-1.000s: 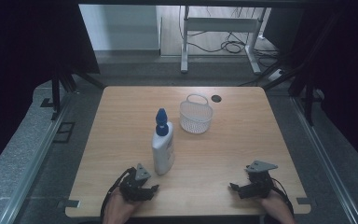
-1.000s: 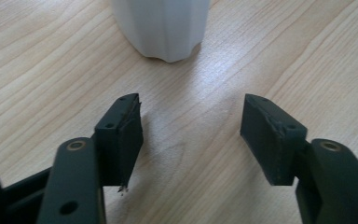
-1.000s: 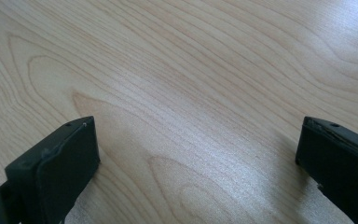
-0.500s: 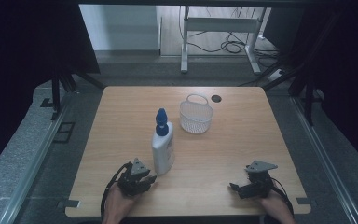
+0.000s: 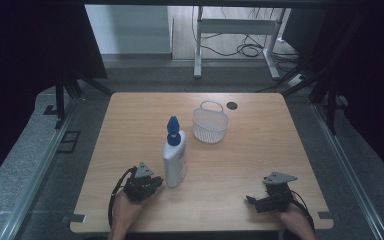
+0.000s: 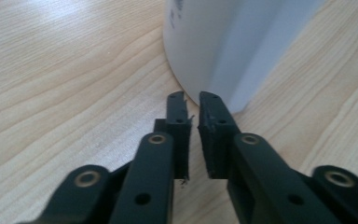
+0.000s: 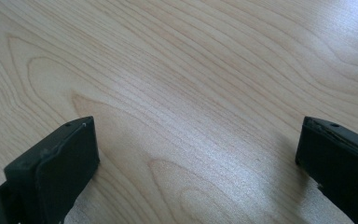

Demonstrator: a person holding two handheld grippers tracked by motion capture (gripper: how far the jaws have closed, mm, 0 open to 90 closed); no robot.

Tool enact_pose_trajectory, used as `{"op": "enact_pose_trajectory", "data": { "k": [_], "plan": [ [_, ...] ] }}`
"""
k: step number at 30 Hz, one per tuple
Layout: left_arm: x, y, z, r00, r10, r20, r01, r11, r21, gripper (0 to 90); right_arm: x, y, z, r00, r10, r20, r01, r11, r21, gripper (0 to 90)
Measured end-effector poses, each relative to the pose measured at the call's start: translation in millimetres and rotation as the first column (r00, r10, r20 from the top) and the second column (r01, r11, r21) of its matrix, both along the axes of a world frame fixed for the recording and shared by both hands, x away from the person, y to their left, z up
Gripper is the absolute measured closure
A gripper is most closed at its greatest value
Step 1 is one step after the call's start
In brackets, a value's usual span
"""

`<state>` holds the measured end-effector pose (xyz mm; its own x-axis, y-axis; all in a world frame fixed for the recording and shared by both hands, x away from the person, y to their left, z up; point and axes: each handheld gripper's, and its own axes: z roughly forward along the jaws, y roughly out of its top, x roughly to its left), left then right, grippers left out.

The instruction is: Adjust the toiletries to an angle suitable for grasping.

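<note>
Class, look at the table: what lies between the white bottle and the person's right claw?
Nothing: in the high view, only bare tabletop runs from the white bottle to the right claw.

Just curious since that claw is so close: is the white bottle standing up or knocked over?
Upright. The white bottle stands on its base on the table, blue cap on top.

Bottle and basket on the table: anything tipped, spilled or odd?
Nothing stands out. The white bottle stands upright with its blue cap on, the basket sits upright behind it, and the table looks dry.
</note>
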<state>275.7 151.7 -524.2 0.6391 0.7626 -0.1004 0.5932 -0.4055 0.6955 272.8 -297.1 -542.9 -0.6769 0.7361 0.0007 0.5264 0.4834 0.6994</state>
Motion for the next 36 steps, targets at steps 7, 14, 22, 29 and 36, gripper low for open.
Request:
{"op": "enact_pose_trajectory", "data": {
  "k": [7,14,22,29,36],
  "plan": [
    [12.0,-2.2,-3.3,1.0,0.005,0.001,-0.005,1.0,0.007,89.0,0.2,0.3,0.0,1.0,0.0,0.001,0.0,1.0,-0.001,0.0],
    [25.5,-6.4,-7.8,0.9998,0.015,0.009,-0.015,0.9999,-0.004,89.1,0.2,0.3,0.0,1.0,0.0,0.0,0.0,1.0,0.0,0.0],
    [39.7,-11.7,-12.7,0.9999,0.004,0.014,-0.004,0.9998,-0.018,89.1,0.2,0.3,0.0,1.0,0.0,0.0,0.0,1.0,0.0,0.0],
    [47.0,-12.7,-16.9,0.9999,0.004,0.013,-0.004,0.9992,-0.039,89.1,0.2,0.3,0.0,1.0,0.0,0.0,0.0,1.0,0.0,0.0],
    [50.4,-13.8,-17.5,0.9999,-0.009,0.005,0.01,0.9977,-0.068,89.1,0.2,0.3,0.0,1.0,0.0,0.0,0.0,1.0,0.0,0.0]
  ]
}}
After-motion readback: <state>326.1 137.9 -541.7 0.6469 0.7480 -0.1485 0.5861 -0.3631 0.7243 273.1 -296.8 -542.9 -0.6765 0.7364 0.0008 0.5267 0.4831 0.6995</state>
